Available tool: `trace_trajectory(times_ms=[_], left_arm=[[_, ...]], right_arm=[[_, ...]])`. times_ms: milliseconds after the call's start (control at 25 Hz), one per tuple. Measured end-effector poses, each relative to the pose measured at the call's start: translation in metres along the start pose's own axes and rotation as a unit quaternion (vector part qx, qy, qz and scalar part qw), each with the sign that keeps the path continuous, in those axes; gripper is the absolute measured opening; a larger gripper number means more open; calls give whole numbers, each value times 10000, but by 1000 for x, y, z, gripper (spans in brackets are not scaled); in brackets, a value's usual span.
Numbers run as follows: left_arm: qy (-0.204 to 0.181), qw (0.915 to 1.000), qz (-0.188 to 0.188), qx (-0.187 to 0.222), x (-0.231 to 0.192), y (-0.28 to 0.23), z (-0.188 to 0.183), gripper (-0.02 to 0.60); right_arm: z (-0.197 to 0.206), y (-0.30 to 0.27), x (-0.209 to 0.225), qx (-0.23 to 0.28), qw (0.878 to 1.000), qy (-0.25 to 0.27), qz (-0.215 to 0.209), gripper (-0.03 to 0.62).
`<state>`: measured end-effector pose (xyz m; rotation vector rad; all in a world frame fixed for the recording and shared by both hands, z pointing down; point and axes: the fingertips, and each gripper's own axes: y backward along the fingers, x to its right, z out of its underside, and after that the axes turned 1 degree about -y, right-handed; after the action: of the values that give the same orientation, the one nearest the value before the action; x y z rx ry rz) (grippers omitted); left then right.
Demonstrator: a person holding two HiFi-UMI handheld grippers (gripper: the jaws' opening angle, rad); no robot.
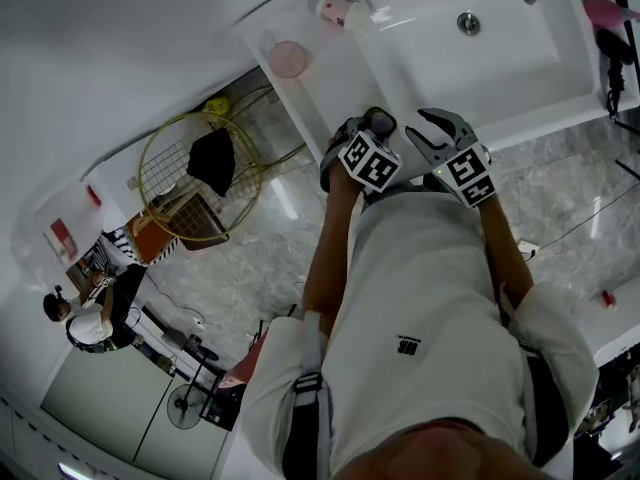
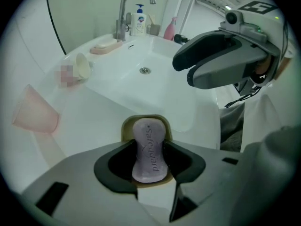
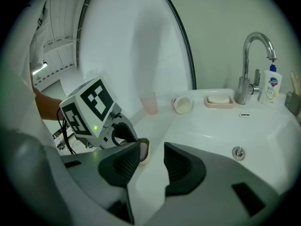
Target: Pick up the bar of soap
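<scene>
One soap bar [image 2: 149, 140] clamped in left hand-held gripper [image 2: 149, 155], right hand-held gripper [image 3: 151, 157] narrowly parted, empty

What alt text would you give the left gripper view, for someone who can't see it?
The left gripper clamps a purple bar of soap between its dark fingers, over a beige soap dish on the rim of a white sink. The right gripper hovers at upper right; a faucet stands at the back, a pink cup at left.

grey left gripper [image 1: 362, 126], right gripper [image 1: 437, 130], black jaws, marker cubes [image 1: 370, 161], white t-shirt [image 1: 420, 298]
</scene>
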<state>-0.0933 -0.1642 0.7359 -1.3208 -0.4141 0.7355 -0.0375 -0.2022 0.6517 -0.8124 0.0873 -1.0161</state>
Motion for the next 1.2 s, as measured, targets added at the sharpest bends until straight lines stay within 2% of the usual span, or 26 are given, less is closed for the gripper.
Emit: trace_trajectory(times_ms=[280, 480, 1200], left_arm=[[9, 9987, -83, 500, 0, 4, -3, 183], [198, 9964, -43, 819, 0, 7, -4, 183], [685, 9855, 104, 1549, -5, 20, 1, 183]], right_arm=[[-3, 9, 8, 61, 9998, 33, 200, 169], [-4, 13, 6, 59, 9995, 96, 298, 169], [-8, 10, -22, 66, 9989, 254, 388, 167]])
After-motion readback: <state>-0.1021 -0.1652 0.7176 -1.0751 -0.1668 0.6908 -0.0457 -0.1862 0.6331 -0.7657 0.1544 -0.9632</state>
